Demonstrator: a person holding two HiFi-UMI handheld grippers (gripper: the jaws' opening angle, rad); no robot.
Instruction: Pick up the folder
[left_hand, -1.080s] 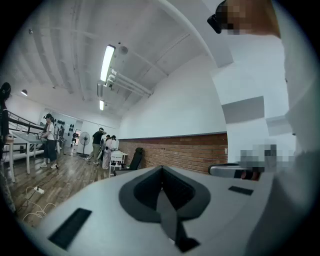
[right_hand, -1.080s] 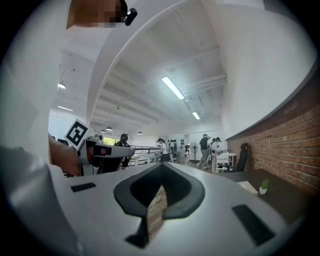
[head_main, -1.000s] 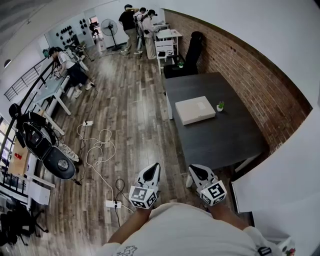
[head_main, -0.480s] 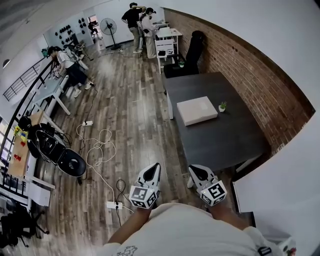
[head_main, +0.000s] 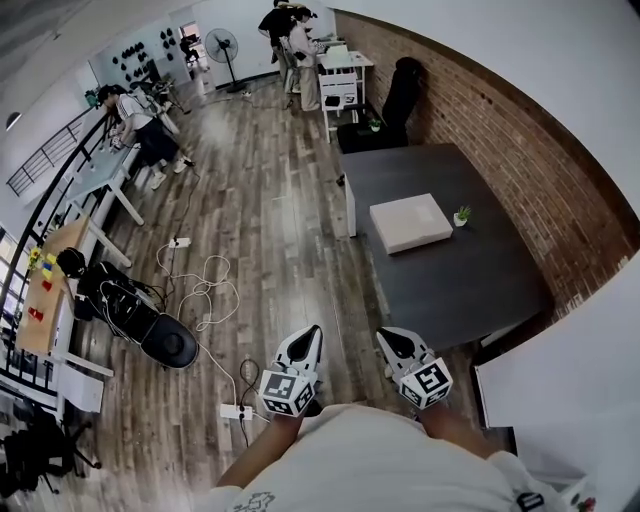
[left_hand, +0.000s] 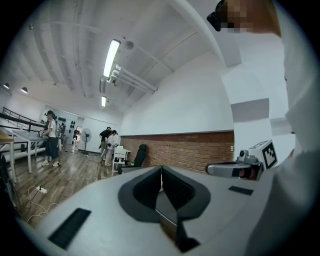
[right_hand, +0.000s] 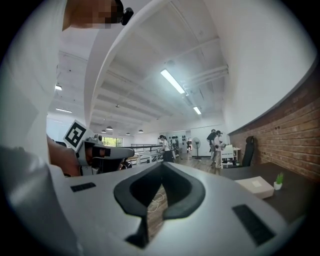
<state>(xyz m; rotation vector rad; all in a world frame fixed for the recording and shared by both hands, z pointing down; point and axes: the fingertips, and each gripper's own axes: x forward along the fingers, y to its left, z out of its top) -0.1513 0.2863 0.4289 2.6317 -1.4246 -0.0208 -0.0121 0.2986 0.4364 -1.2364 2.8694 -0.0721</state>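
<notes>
Two grippers sit nearest, side by side at the near edge of the head view. The left gripper has its fingers pressed together with nothing between them, and the right gripper likewise has its fingers closed on nothing. I judge the task barely begun: only the approach is in hand, and reaching, gripping and lifting are all left. Beneath the grippers is bare wooden floor. A power strip and loose cables lie to the near left, clear of the straight way ahead. The near edge of the dark counter lies just beyond the right gripper and to its right. A white panel beside the counter's near right corner narrows the room on that side. The folder, a flat white slab, lies on the counter a little beyond its middle, towards the left edge and well apart from both grippers. A small potted plant stands just beside the folder's right edge, and the brick wall closes off the counter's right side. The counter's left side, open to the floor, looks the freest way in. Farther off, a dark chair stands at the counter's far end, and people stand at the far end of the room.
</notes>
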